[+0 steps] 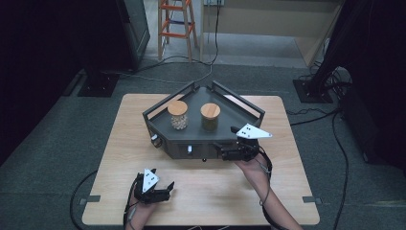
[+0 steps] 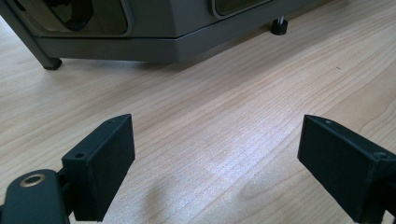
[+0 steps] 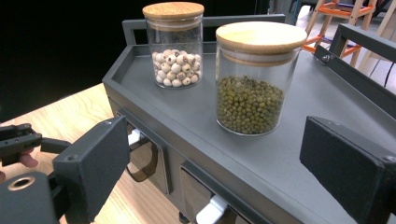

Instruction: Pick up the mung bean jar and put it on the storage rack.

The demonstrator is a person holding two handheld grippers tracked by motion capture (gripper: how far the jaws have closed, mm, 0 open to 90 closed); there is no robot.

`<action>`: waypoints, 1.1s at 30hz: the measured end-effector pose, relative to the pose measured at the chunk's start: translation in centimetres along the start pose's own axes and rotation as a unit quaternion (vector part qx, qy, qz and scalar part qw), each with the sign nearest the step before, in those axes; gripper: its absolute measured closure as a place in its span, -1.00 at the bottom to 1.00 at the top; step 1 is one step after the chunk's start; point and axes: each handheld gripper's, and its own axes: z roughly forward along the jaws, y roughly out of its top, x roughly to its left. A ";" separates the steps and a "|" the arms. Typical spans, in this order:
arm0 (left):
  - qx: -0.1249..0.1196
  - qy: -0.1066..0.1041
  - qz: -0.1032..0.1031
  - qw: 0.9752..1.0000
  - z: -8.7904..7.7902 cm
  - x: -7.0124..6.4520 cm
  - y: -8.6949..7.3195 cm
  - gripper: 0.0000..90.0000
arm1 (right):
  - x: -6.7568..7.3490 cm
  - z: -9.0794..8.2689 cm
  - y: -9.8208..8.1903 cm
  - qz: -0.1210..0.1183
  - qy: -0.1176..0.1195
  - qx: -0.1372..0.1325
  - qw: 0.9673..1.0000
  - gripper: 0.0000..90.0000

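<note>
Up close, green beans jar (image 3: 253,88), overhead, right tool (image 1: 229,147) open

Light wood bench (image 1: 206,191) under me, grain running crosswise. Small metal bracket (image 1: 91,198) at its left edge, another (image 1: 311,199) at right. Jar of pale seeds (image 3: 173,46) upright, bamboo lid on. Grey floor (image 1: 57,158) around. Orange-and-wood stool (image 1: 177,26) far back. Cable (image 1: 191,60) trailing past it. Black stand base (image 1: 98,84) far left, second base (image 1: 313,91) far right.
</note>
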 end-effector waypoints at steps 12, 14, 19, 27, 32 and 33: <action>0.000 0.000 0.000 1.000 0.0 0.0 0.0 -0.76 | -0.4 -0.9 -1.2 -0.004 0.016 0.001 1.000 -0.81; 0.001 0.000 0.001 1.000 0.0 0.0 0.0 -0.76 | -0.3 -1.2 -1.4 -0.004 0.017 0.002 1.000 -0.81; 0.000 0.001 0.002 1.000 0.0 -0.1 0.0 -0.76 | -0.6 -1.8 -2.1 -0.015 0.026 0.001 1.000 -0.81; 0.000 0.000 0.009 1.000 0.0 -0.2 0.0 -0.76 | -1.5 -2.4 -3.1 -0.013 0.049 -0.003 0.999 -0.81; 0.002 0.003 0.012 1.000 0.1 -0.3 0.1 -0.76 | -1.6 -2.5 -3.4 -0.010 0.046 0.003 0.999 -0.81; 0.002 0.003 0.012 1.000 0.1 -0.3 0.1 -0.76 | -1.8 -2.7 -3.5 -0.010 0.048 0.003 0.999 -0.81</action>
